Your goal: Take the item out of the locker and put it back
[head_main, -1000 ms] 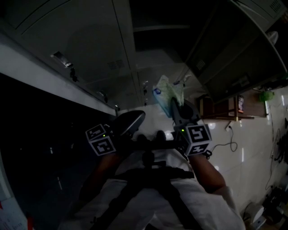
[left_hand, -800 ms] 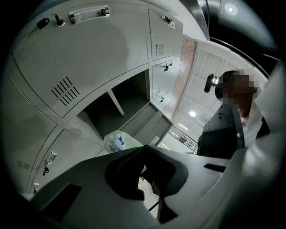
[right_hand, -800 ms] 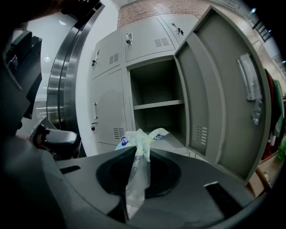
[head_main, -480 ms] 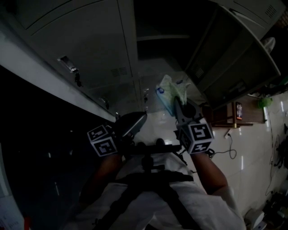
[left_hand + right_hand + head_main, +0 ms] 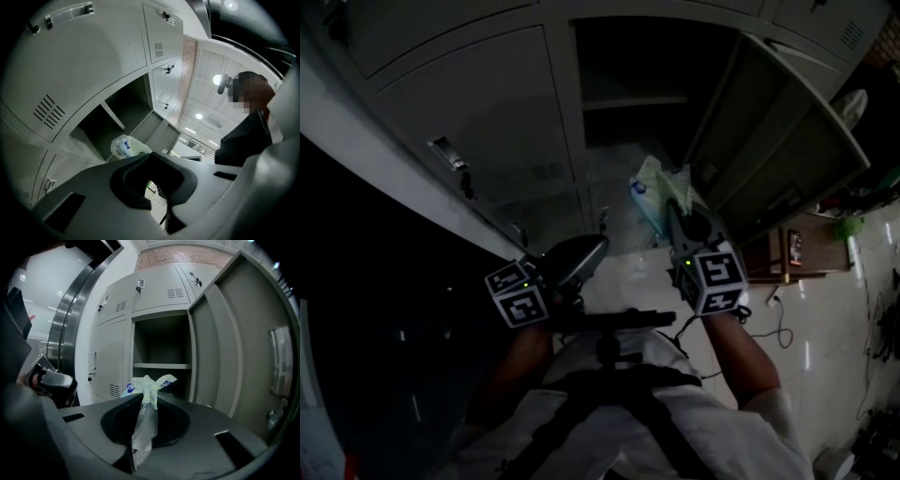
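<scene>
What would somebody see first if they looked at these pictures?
The crinkly plastic bag stands out, pinched in the right claw and held up before the open locker. The locker's door stands wide open on the right, and the left claw holds nothing.

The right gripper (image 5: 673, 208) held a bag (image 5: 656, 186) up before the open locker (image 5: 578, 103), whose door (image 5: 769, 131) stood swung out to the right. The left gripper (image 5: 581, 255) hung lower, apart from the bag.
</scene>
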The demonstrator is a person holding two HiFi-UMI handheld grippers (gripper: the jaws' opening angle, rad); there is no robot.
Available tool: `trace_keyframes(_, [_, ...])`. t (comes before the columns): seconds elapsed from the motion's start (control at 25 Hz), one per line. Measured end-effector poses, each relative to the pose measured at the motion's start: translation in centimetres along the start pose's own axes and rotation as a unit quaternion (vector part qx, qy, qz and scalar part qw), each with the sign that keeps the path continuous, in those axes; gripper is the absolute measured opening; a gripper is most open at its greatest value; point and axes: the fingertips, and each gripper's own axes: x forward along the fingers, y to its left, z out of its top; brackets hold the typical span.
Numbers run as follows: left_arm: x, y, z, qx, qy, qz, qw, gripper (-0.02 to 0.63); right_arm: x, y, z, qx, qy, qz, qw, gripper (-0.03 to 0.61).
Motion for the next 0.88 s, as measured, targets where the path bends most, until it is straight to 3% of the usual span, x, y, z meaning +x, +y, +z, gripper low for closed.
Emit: trace_keyframes(0.88, [7.9,-0.9,6.3,0.092,0.003,-0.034,0.9952,-0.002,5.4,-2.7,9.5,-0.072,-0.047,0.003,0.996,0.031])
